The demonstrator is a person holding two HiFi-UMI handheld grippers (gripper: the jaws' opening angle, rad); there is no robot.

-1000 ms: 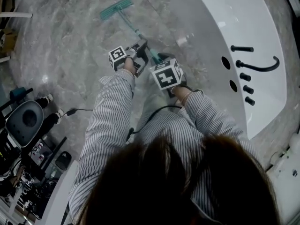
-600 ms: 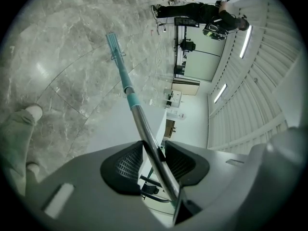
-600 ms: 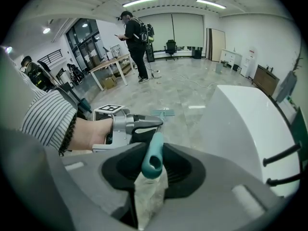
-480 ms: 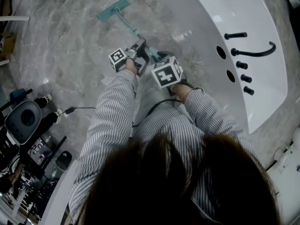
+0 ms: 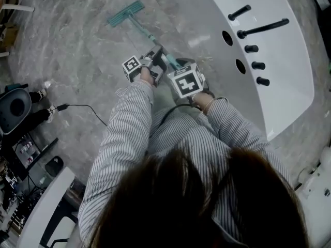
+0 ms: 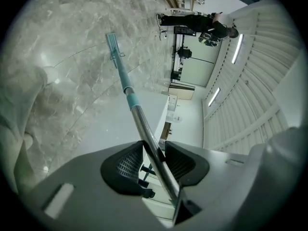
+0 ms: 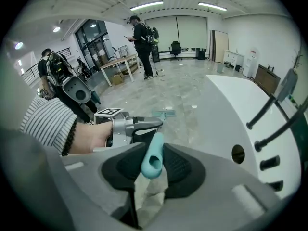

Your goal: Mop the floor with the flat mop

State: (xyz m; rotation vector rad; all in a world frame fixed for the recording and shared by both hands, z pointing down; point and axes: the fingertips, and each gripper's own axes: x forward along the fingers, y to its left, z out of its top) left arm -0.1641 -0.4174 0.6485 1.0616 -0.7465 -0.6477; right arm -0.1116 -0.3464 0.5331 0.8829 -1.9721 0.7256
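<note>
head cam swung. tub (image 5: 289, 87) w/ black spout (image 5: 261, 28) now closer to r gripper (image 5: 178, 64), up-right of it vs level-right before. round stool (image 5: 13, 107) slid further left of l gripper (image 5: 156, 53), half out of frame. cable plug (image 5: 61, 108) shifted up-left. both grippers + flat mop (image 5: 125, 13) drifted slightly down-frame.

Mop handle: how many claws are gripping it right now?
2. The left claw is shut on the metal shaft, nearer the mop head; the right claw is shut on the teal end grip. Nothing else holds it.
</note>
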